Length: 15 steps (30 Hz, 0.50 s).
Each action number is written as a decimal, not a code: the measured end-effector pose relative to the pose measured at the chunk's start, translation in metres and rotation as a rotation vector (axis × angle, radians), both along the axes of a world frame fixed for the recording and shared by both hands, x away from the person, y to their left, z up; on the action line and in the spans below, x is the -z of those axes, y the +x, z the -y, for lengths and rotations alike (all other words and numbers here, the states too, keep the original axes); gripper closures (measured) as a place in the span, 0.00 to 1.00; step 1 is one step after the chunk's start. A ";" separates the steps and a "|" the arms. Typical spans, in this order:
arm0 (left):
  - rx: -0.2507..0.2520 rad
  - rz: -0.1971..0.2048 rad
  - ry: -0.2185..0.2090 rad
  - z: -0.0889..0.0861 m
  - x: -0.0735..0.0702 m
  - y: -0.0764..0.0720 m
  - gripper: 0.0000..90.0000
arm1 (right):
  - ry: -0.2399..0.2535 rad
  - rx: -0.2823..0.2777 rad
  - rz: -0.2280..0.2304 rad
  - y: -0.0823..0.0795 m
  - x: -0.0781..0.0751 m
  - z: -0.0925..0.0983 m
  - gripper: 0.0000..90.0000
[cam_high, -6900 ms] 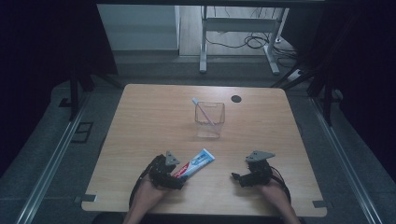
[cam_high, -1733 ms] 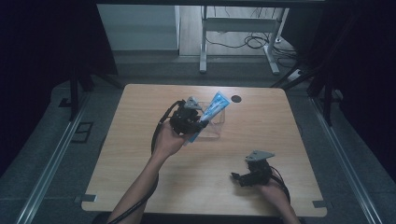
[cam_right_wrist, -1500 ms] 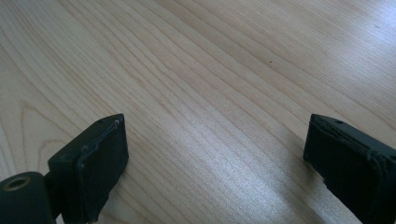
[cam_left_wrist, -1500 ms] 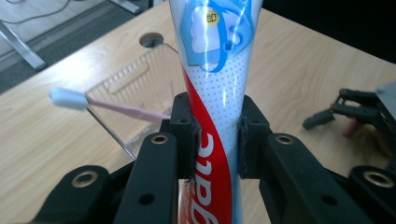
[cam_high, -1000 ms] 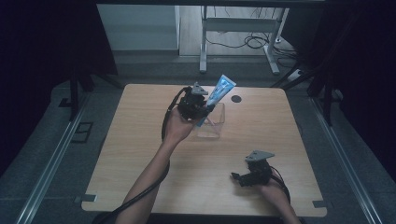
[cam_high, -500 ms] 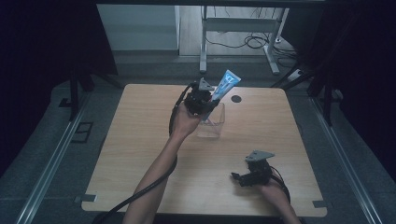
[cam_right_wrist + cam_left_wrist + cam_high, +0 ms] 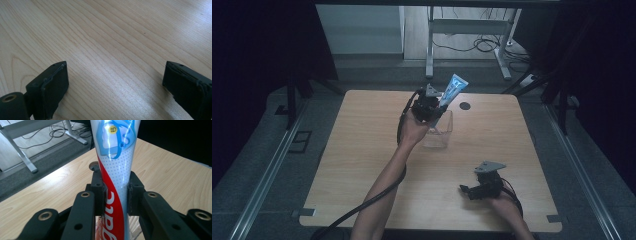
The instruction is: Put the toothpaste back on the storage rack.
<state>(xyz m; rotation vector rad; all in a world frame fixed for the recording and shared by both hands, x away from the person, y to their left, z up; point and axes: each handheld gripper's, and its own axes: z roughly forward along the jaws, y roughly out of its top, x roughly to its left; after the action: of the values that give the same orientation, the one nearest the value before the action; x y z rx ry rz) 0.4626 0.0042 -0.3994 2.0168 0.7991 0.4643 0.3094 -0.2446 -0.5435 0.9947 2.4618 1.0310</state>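
Note:
A toothpaste tube point(image 7: 454, 88), white with red and blue print, stands tilted up and to the right above a clear glass cup point(image 7: 439, 130) at the table's middle back. My left gripper point(image 7: 430, 104) is shut on the tube's lower part; the left gripper view has both jaws pressed on the tube point(image 7: 115, 170), its wide crimped end pointing away. The tube's lower end is hidden behind the gripper and hand. My right gripper point(image 7: 465, 190) rests low near the table's front right, jaws wide apart over bare wood point(image 7: 117, 72), holding nothing.
The wooden table point(image 7: 362, 150) has a dark round hole point(image 7: 465, 105) at its back right. Behind the table, a metal desk frame point(image 7: 432, 45) and cables point(image 7: 482, 45) lie on the floor. A black cable point(image 7: 362, 205) trails from the left gripper along the forearm.
My left gripper carried the tube from the table's front up to the cup at the back, then tipped it more upright over the last second. The right gripper stayed put.

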 end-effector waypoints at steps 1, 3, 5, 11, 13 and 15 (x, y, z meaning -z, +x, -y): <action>0.001 -0.001 -0.005 0.000 0.001 0.001 0.81 | 0.000 0.000 0.000 0.000 0.000 0.000 0.07; 0.001 0.000 -0.011 0.001 0.003 0.002 0.81 | 0.000 0.000 0.000 0.000 0.000 0.000 0.07; 0.000 0.000 -0.012 0.003 0.006 0.002 0.81 | 0.000 0.000 -0.001 0.000 0.000 0.000 0.07; -0.001 0.004 -0.007 0.006 0.014 0.004 0.81 | 0.000 0.000 -0.001 0.000 0.000 0.000 0.07; -0.001 0.000 -0.007 0.007 0.018 0.005 0.81 | 0.000 0.000 0.000 0.000 0.000 0.000 0.07; -0.005 0.005 -0.010 0.009 0.019 0.005 0.81 | 0.000 0.000 -0.001 0.000 0.000 0.000 0.07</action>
<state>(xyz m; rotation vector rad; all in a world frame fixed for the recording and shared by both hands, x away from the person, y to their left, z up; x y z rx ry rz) 0.4671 -0.0044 -0.4183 2.0042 0.8021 0.4676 0.3094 -0.2447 -0.5434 0.9952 2.4627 1.0313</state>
